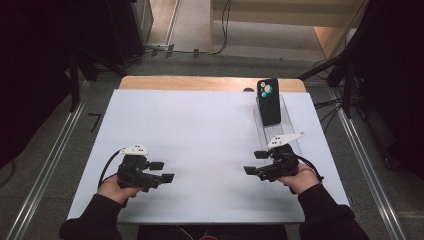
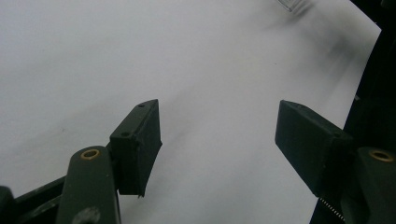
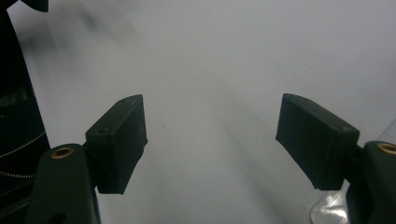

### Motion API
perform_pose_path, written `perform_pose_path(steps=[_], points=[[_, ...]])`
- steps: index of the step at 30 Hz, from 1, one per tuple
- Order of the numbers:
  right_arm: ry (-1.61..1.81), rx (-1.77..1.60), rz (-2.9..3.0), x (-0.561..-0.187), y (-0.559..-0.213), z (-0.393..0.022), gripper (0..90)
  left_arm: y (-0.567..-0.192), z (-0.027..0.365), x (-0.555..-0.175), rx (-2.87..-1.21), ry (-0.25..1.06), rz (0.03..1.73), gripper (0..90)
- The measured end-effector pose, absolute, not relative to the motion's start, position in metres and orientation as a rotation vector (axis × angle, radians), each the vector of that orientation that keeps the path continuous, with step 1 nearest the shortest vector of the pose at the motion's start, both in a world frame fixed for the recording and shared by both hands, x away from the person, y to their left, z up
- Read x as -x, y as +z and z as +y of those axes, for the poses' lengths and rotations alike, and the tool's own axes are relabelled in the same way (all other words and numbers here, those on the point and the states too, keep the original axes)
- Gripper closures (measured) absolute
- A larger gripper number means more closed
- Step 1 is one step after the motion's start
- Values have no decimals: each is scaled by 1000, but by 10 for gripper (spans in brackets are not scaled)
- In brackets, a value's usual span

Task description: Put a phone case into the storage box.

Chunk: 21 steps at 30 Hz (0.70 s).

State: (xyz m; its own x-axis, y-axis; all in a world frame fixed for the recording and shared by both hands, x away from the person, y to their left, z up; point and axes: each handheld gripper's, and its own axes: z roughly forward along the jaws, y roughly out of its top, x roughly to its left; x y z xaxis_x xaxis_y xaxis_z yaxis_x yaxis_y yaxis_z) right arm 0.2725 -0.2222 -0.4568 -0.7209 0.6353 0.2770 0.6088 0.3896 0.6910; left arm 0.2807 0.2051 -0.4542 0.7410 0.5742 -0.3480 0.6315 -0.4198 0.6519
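Black smartphone [image 1: 268,101] w/ teal lens rings stands propped in clear plastic holder [image 1: 287,131], upper right of high view. Prob placement done, or pickup not started; can't tell which.

Right gripper [image 1: 253,163], just below holder: jaws apart, empty, touching nothing.

Left gripper [image 1: 165,171], lower left: released too, bare white tabletop [image 1: 200,135] between jaws.

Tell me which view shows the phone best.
The high view: the black phone stands upright in a clear holder at the table's far right, camera lenses facing the viewer. The left gripper view catches just a clear corner of the holder; the right gripper view a clear edge, no phone.
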Motion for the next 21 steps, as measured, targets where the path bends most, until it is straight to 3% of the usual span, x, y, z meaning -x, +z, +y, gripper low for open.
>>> perform_pose_path(steps=[21], points=[[1212,-1197,2623,-249,-467,-248,225,-456,209,-277,-2132,-80,903,318]])
